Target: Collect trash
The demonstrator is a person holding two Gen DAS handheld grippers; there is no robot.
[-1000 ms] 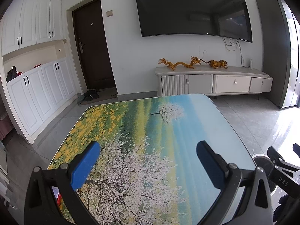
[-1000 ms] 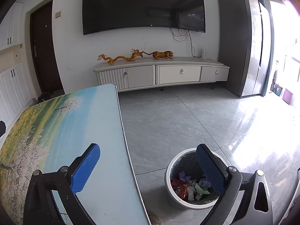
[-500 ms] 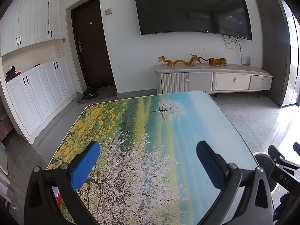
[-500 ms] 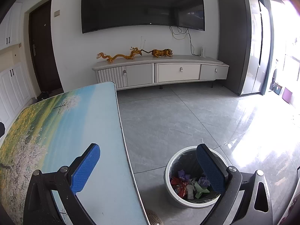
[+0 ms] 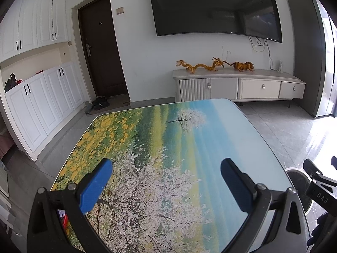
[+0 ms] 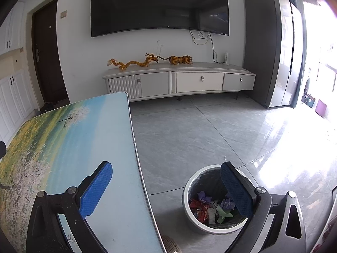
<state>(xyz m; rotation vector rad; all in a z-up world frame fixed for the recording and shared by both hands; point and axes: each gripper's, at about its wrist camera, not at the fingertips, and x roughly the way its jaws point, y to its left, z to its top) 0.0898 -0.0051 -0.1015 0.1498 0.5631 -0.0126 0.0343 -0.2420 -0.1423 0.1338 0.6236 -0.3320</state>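
Note:
A white round trash bin [image 6: 189,194] with a dark liner stands on the floor right of the table. It holds crumpled red, purple, green and white wrappers [image 6: 210,207]. My right gripper [image 6: 166,179] is open and empty, above the table's right edge and the bin. My left gripper [image 5: 166,177] is open and empty over the table [image 5: 168,147], whose top is printed with a landscape. The bin's rim [image 5: 294,169] shows at the right in the left wrist view. A small red item [image 5: 63,219] shows behind the left finger at the table's near left corner.
A low white TV cabinet [image 6: 179,80] with golden dragon and tiger figures stands against the far wall under a large TV [image 6: 160,6]. White cupboards [image 5: 38,97] and a dark door [image 5: 101,52] are on the left. Grey tiled floor [image 6: 200,130] lies right of the table.
Both views have tilted slightly, so the room sits a little higher in frame. The grippers stay open and empty.

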